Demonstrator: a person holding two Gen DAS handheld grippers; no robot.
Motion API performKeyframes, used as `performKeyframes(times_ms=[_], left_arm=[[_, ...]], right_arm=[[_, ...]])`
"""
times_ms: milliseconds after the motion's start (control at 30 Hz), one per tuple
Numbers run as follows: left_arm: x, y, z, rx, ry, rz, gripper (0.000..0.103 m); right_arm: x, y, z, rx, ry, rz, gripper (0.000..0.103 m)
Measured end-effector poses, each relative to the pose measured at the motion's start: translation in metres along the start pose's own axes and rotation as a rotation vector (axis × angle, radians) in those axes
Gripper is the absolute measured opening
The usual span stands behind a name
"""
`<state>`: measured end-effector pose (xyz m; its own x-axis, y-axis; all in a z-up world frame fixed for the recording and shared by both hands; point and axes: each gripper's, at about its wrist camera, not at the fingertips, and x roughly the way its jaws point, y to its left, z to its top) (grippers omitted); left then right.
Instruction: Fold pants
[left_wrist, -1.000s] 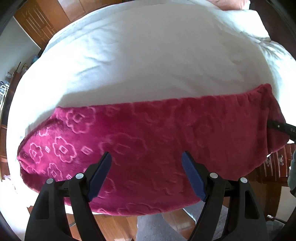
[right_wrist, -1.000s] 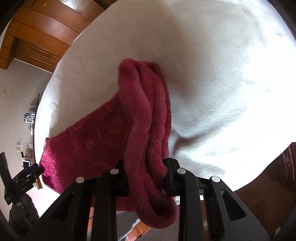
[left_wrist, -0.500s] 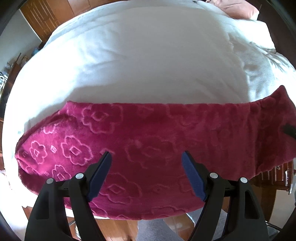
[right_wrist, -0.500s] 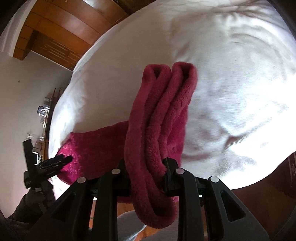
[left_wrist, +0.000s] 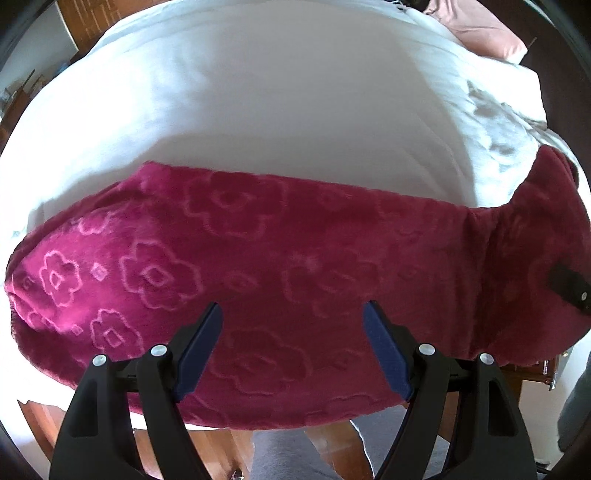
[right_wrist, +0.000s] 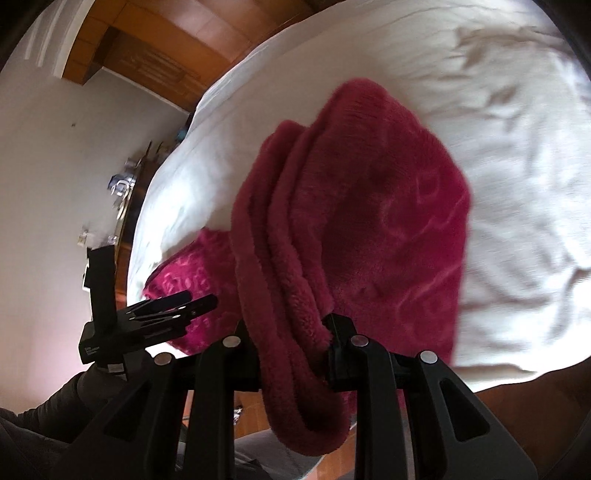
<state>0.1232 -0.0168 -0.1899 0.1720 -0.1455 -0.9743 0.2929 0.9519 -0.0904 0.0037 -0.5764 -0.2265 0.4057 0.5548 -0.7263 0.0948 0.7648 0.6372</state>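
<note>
Presently on record, from the left wrist view: one pair of magenta fleece pants with an embossed flower pattern (left_wrist: 280, 280), lying as a long band across the lower half of the frame, on a bed covered in a white sheet (left_wrist: 280, 110). The pants' lower edge hangs over the near edge of the bed, above a wooden floor (left_wrist: 221, 450). The right end of the band rises toward the upper right of the frame.

Left gripper (left_wrist: 291, 347): black frame, blue pads, jaws wide apart, hanging over the middle of the pants with nothing between the pads. Whether the pads touch the fleece cannot be told.

Pink pillow (left_wrist: 480, 33): upper right corner of that view, at the far end of the bed.

From the right wrist view: right gripper (right_wrist: 288, 343), black, at bottom centre, jaws clamped on a thick bunch of several layers of the same pants (right_wrist: 351, 221). The fleece stands up from the jaws toward the upper centre of the frame, and a rolled end droops below them. The rest of the garment trails to the left, down onto the sheet (right_wrist: 517, 166).

The left gripper (right_wrist: 177, 306) shows at the left of this view, over the far part of the pants, held by a person's dark sleeve (right_wrist: 55, 406). Wooden wardrobe panels (right_wrist: 166, 44) fill the upper left.
</note>
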Motion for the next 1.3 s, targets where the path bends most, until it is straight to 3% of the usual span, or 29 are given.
performKeyframes(times_ms=[433, 733, 933, 1067, 1300], left_arm=[[-0.008, 0.100, -0.019, -0.059, 0.007, 0.042, 0.078], [-0.012, 0.162, -0.028, -0.111, 0.012, 0.050, 0.078], [-0.014, 0.178, -0.027, -0.116, 0.014, 0.047, 0.078], [-0.013, 0.185, -0.029, -0.108, 0.025, 0.048, 0.078], [-0.006, 0.172, -0.030, -0.106, 0.039, 0.044, 0.078]], right_arm=[[0.096, 0.062, -0.020, -0.105, 0.158, 0.035, 0.023], [0.127, 0.075, -0.024, -0.157, 0.233, 0.014, 0.023], [0.153, 0.092, -0.039, -0.212, 0.302, -0.044, 0.023], [0.164, 0.093, -0.046, -0.252, 0.316, -0.116, 0.031], [0.156, 0.098, -0.051, -0.259, 0.323, -0.077, 0.045]])
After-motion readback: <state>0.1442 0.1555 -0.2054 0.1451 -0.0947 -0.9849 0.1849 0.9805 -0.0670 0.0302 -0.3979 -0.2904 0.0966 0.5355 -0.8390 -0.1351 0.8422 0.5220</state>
